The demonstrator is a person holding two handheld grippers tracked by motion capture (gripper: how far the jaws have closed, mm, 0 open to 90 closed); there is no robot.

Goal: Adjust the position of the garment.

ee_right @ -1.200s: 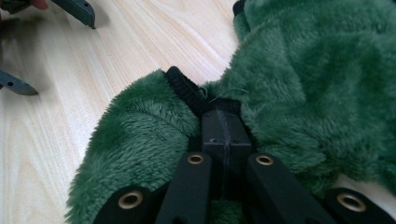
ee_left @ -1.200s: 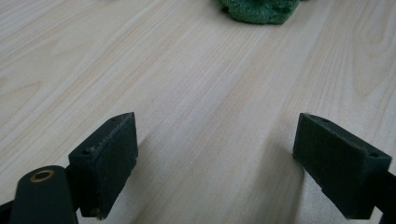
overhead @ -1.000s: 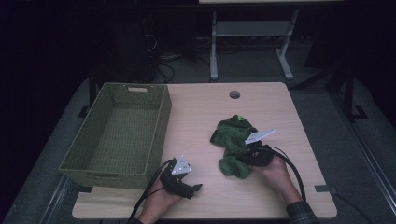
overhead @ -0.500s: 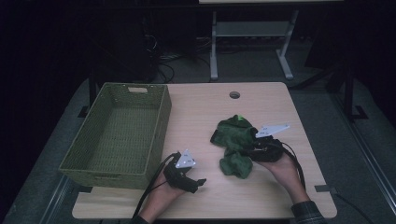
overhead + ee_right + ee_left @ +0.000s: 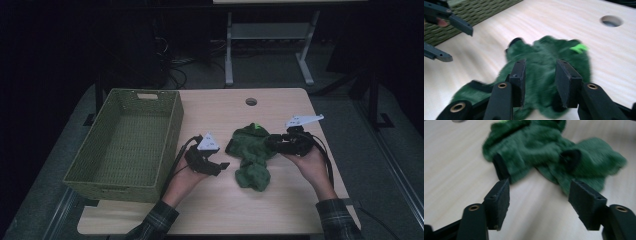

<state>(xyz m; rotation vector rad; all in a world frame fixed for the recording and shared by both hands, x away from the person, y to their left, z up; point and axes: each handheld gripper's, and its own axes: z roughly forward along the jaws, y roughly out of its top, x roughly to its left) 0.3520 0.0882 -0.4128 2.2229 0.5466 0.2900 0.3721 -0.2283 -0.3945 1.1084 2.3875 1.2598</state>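
A fuzzy dark green cloth [image 5: 252, 170] [image 5: 544, 147] [image 5: 549, 47] with black patches and a bright green tag [image 5: 577, 48] lies crumpled on the wooden table [image 5: 215, 115]. My right gripper [image 5: 270, 142] [image 5: 541, 65] comes in from the right and hovers over the cloth's upper part. Its jaws have just been opening, and they stand apart with the cloth showing between and below them, not pinched. My left gripper [image 5: 220, 162] [image 5: 540, 190] [image 5: 461, 45] points at the cloth from the left, a short gap away. Its jaws have just been closing but are open, with bare table between them.
A green woven basket [image 5: 170, 125] [image 5: 474, 10] stands at the table's left, nothing visible inside. A round cable hole [image 5: 251, 101] [image 5: 611, 20] sits near the far edge. Both forearms reach in from the near edge. Dark floor and a white stand lie beyond.
My left gripper has moved away from the near edge and right, closer to the cloth. My right gripper has lifted and drawn back a little, and its jaws have parted from the cloth.
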